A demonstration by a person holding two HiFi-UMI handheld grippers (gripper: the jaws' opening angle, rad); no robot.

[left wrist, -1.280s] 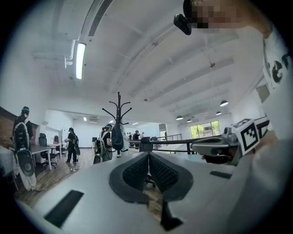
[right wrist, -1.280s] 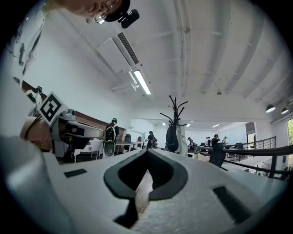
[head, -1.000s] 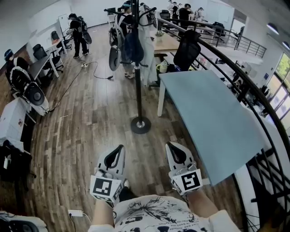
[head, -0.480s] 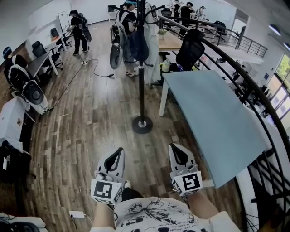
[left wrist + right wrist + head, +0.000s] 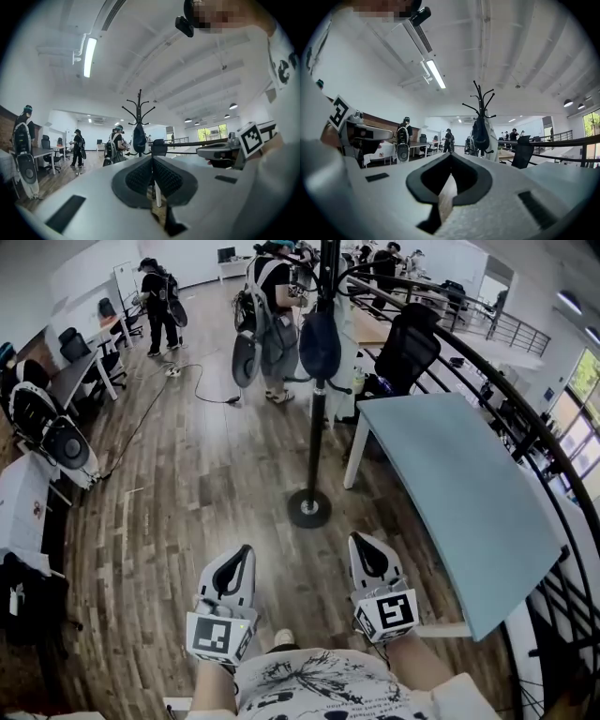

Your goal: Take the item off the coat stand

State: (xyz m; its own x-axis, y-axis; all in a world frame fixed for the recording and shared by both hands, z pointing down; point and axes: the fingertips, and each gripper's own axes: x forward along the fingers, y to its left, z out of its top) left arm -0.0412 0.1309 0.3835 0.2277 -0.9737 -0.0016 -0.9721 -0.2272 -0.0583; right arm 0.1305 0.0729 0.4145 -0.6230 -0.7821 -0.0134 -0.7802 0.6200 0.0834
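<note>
A black coat stand (image 5: 315,418) rises from its round base (image 5: 309,508) on the wooden floor just ahead of me. A dark blue bag (image 5: 320,345) hangs from its upper hooks, with a pale garment behind it. Both grippers are held low, side by side, short of the base and touching nothing. My left gripper (image 5: 246,554) is shut and empty; its view shows the stand (image 5: 139,117) and the bag (image 5: 138,138) beyond the closed fingertips (image 5: 152,163). My right gripper (image 5: 362,545) is also shut and empty, with the stand (image 5: 481,108) and bag (image 5: 480,133) ahead of it.
A light blue table (image 5: 459,502) stands right of the stand, with a black office chair (image 5: 409,341) behind it and a black railing (image 5: 530,432) curving along the right. People stand further back (image 5: 270,315). Desks and equipment line the left wall (image 5: 47,427). A cable (image 5: 159,395) lies on the floor.
The coat stand has shifted right and looms larger in the head view, as I have come closer. Both grippers stay shut and keep their place in front of me.
</note>
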